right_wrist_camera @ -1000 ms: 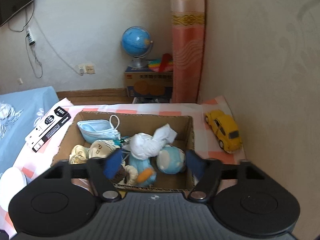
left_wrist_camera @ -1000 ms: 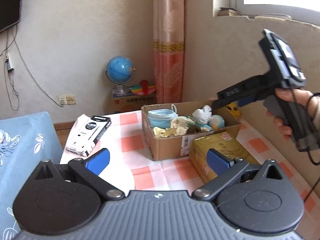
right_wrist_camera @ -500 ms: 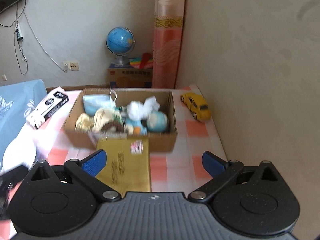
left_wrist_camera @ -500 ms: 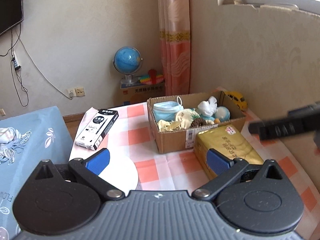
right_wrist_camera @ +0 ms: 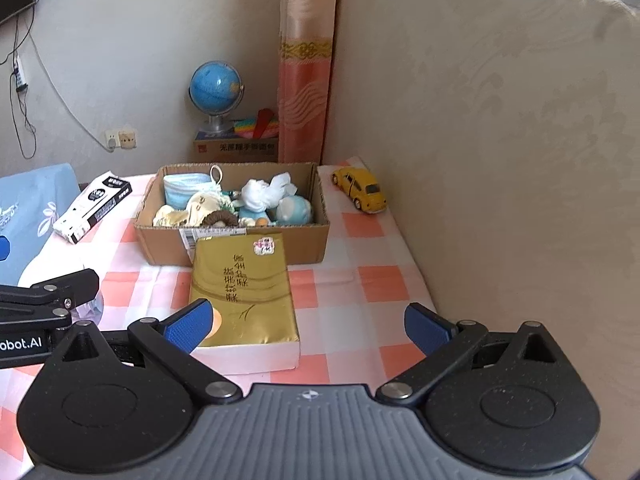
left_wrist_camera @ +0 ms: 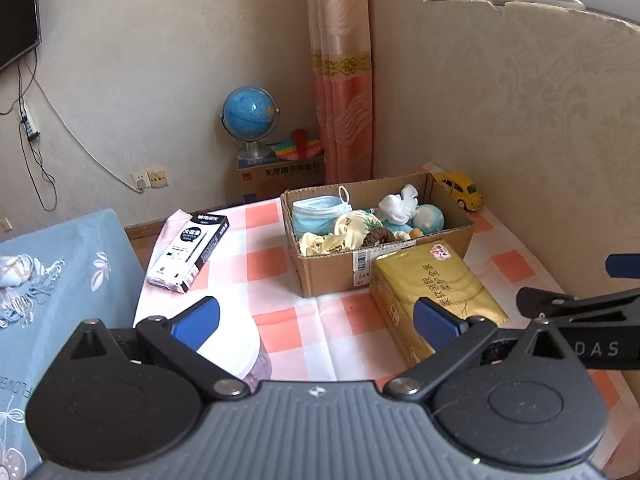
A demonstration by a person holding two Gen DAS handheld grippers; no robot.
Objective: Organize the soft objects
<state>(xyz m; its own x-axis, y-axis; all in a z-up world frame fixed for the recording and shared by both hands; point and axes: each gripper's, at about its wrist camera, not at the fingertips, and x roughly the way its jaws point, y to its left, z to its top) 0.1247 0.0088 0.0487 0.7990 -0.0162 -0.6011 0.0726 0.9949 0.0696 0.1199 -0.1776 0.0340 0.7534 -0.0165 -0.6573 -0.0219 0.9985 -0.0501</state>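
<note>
Sitting in an open cardboard box (right_wrist_camera: 232, 236) at the far side of a checked tablecloth (right_wrist_camera: 372, 280), the soft objects (right_wrist_camera: 240, 204) form a loose pile: a blue face mask, a white cloth bundle, a blue plush toy and cream fabric pieces. They look light and squashy, likely to sag or snag, so pinching a thick fold near the middle seems safest. Both grippers stand apart and empty: the right gripper (right_wrist_camera: 308, 326) near a gold packet (right_wrist_camera: 244, 280), the left gripper (left_wrist_camera: 316, 322) beside it. Compared with a second ago, the right gripper has pulled back from over the box and its jaws have just been opening, nothing between them.
</note>
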